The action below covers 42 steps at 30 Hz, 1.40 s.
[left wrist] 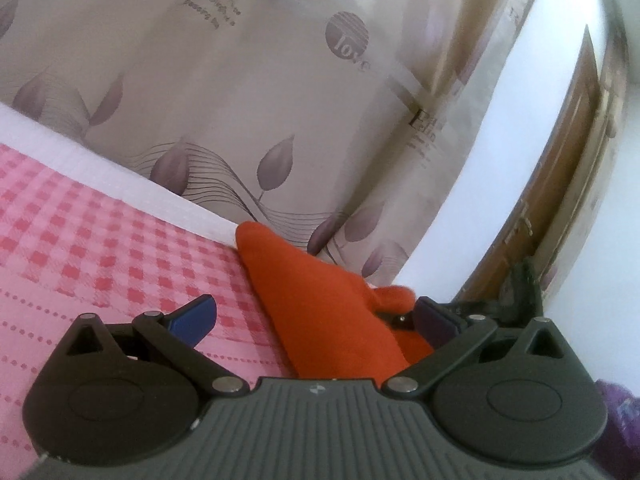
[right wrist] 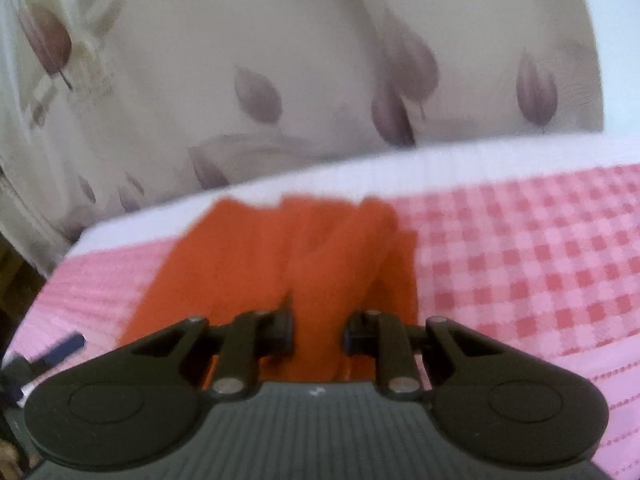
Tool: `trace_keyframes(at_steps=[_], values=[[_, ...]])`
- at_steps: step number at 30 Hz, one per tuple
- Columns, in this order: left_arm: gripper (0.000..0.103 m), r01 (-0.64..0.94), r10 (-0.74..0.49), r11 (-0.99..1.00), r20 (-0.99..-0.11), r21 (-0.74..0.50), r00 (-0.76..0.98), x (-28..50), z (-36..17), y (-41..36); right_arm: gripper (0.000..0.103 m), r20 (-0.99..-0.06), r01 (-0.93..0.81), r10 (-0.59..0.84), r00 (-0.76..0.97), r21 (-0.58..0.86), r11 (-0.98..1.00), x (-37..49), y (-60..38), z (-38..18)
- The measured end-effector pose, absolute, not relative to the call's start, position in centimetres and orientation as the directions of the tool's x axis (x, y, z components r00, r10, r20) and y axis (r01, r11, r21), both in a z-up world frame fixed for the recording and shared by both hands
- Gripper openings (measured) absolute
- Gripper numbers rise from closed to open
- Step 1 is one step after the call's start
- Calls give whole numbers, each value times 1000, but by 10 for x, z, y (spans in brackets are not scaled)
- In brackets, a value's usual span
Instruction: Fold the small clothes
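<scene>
An orange garment (left wrist: 316,304) lies on a pink checked bedcover (left wrist: 100,240), raised into a peak near the bed's white edge. My left gripper (left wrist: 316,320) is open, its blue fingers (left wrist: 192,318) spread wide, with the cloth lying between them. In the right wrist view the same orange garment (right wrist: 288,256) is bunched in folds. My right gripper (right wrist: 318,334) has its jaws close together with the orange cloth pinched between them. The left gripper's blue finger (right wrist: 64,344) shows at the lower left of that view.
A beige curtain with purple leaf prints (left wrist: 240,100) hangs right behind the bed's white edge (left wrist: 120,176). A wooden door (left wrist: 560,184) and white wall stand to the right. The pink cover (right wrist: 540,264) spreads out to the right.
</scene>
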<state>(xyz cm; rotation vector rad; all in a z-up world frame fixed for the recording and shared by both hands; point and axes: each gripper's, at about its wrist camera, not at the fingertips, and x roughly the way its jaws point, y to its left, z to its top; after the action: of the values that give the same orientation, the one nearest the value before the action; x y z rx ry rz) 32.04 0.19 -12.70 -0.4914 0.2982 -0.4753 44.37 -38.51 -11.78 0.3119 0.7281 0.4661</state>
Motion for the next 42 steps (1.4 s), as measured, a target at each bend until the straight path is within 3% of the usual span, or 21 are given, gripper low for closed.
trace_keyframes(at_steps=[5, 8, 11, 14, 17, 22, 26, 28, 30, 32, 36, 40, 41, 42], values=[[103, 359, -494, 784, -159, -507, 855, 319, -126, 1, 41, -445, -239, 535, 719, 564, 791, 416, -418, -115], [103, 371, -498, 786, -151, -494, 854, 316, -125, -1, 41, -384, -314, 555, 738, 532, 786, 371, -420, -103], [103, 395, -528, 747, -117, -536, 841, 313, -121, -3, 41, -384, -382, 603, 699, 513, 769, 335, -411, -102], [103, 401, -544, 719, -100, -568, 833, 314, -113, -15, 39, -465, -415, 612, 640, 461, 785, 320, -393, -113], [103, 416, -574, 700, -111, -580, 811, 324, -104, -39, 24, -574, -355, 513, 638, 372, 858, 316, -392, -132], [103, 486, -630, 703, -137, -520, 764, 338, -101, -91, 24, -546, -326, 567, 616, 479, 815, 314, -421, -129], [103, 538, -679, 690, -173, -485, 714, 344, -117, -123, 25, -440, -326, 582, 683, 530, 783, 319, -443, -98], [103, 551, -707, 663, -184, -506, 682, 346, -127, -129, 34, -398, -351, 565, 723, 493, 796, 337, -446, -74], [103, 552, -725, 647, -200, -525, 659, 350, -133, -130, 72, -399, -384, 553, 732, 429, 818, 370, -438, -56], [103, 542, -741, 629, -220, -558, 634, 356, -139, -128, 85, -419, -397, 522, 743, 352, 847, 412, -424, -49], [103, 513, -762, 594, -232, -620, 604, 367, -148, -123, 83, -536, -413, 511, 672, 301, 859, 496, -393, -66], [103, 519, -754, 613, -246, -596, 609, 367, -149, -126, 82, -645, -470, 522, 558, 273, 839, 539, -353, -100], [103, 520, -754, 614, -245, -594, 610, 367, -148, -126, 74, -640, -491, 536, 550, 271, 828, 539, -345, -103], [103, 520, -754, 612, -241, -596, 611, 367, -149, -126, 47, -623, -519, 554, 552, 263, 813, 539, -338, -103]])
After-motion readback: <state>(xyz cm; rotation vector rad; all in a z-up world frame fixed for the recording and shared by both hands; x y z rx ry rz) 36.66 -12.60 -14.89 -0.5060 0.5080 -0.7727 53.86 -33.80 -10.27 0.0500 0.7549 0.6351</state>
